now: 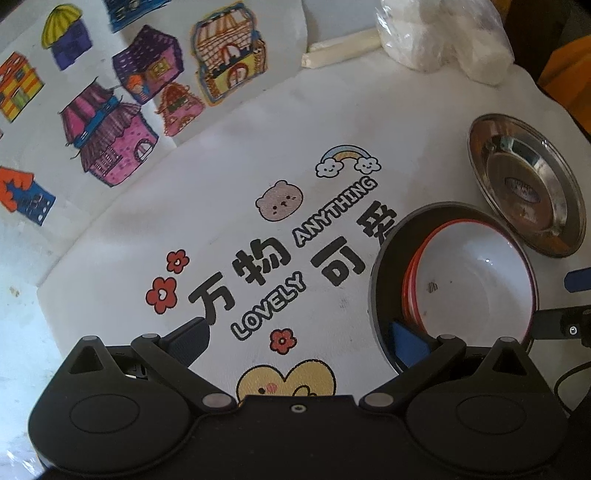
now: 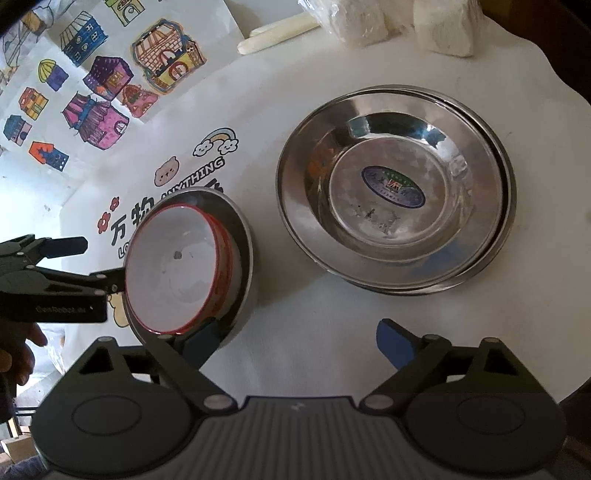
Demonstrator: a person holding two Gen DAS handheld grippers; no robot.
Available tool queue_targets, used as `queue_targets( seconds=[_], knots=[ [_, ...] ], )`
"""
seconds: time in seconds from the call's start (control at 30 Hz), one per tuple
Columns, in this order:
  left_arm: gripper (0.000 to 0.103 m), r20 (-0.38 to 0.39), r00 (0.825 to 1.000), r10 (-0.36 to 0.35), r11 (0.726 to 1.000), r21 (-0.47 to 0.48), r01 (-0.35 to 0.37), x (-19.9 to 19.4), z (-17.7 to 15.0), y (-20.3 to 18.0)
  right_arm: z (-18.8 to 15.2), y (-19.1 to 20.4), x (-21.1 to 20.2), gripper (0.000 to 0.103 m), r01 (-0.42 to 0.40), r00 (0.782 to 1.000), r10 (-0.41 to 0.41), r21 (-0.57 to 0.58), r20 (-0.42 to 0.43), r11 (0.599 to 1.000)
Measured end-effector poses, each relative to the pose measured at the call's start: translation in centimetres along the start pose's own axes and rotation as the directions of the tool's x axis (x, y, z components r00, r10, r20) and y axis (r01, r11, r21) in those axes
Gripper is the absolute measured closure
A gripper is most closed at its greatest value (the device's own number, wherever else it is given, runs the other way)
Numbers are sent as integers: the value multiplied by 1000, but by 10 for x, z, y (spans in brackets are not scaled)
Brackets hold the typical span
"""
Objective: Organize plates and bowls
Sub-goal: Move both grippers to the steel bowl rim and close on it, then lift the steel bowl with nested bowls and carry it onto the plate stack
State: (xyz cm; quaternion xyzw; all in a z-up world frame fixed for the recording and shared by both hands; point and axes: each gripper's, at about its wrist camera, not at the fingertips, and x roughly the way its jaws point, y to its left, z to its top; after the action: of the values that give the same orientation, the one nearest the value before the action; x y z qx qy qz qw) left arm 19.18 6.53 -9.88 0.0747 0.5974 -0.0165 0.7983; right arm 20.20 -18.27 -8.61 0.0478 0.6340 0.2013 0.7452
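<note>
Spreading wide across the bottom of its own view, the left gripper (image 1: pixel 299 339) has its two blue-padded fingers (image 1: pixel 408 341) released, one at lower centre-left over the printed cloth and the other at lower right, tucked inside the rim of a steel bowl (image 1: pixel 380 280). That bowl sits tilted at the right of the frame and carries a nested stack of red-rimmed white bowls (image 1: pixel 476 280). In the right wrist view the left gripper comes in from the left edge at mid-height, level and pointing toward the frame's centre, with the stack at its tip; whether it actually bears on the rim cannot be told.

The right gripper (image 2: pixel 291 343) hangs above the counter (image 2: pixel 314 306) looking steeply down. Its fingers are also apart and grasp nothing: the left one lies at lower centre-left just under the edge of the tilted steel bowl, the right one at lower centre-right over bare white cloth.

Steel plates (image 2: pixel 395 184), stacked with a sticker in the middle of the top one, lie flat in the upper right of that view, apart from the bowl stack. Wrapped white bundles (image 2: pixel 443 33) and a pale rolled stick (image 2: pixel 277 33) sit along the top edge. Coloured drawings of houses (image 2: pixel 96 99) fill the upper left.
</note>
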Motion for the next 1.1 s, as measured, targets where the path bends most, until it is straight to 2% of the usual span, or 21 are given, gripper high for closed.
queue_targets(
  seconds=[0.13,0.23,0.53,0.7,0.8,0.9,1.07,1.1],
  knots=[
    [1,-7,1000,25,999,36,-25,3,3,-6,0,2,2,15,-10,1000,10,21,-6,1000],
    [1,-13,999,47,997,61,-46,4,5,-10,2,5,3,22,-16,1000,17,33,-16,999],
    [1,-20,999,50,998,37,-49,4,4,-7,6,9,8,36,-33,999,35,69,-36,997],
    [7,-28,999,21,1000,-5,-21,4,4,-4,7,8,13,54,-78,995,83,103,-45,992],
    [14,-25,1000,-8,1000,-16,7,3,4,-4,8,13,12,67,-94,994,98,84,-41,992],
    [29,-20,998,-55,998,-31,54,1,3,-3,9,18,12,76,-105,993,107,59,-39,993],
    [72,-5,982,-188,979,-84,187,2,1,-1,9,17,16,80,-130,990,133,65,-43,989],
    [75,0,979,-203,975,-92,202,2,0,-2,9,17,16,81,-134,990,137,65,-43,989]
  ],
)
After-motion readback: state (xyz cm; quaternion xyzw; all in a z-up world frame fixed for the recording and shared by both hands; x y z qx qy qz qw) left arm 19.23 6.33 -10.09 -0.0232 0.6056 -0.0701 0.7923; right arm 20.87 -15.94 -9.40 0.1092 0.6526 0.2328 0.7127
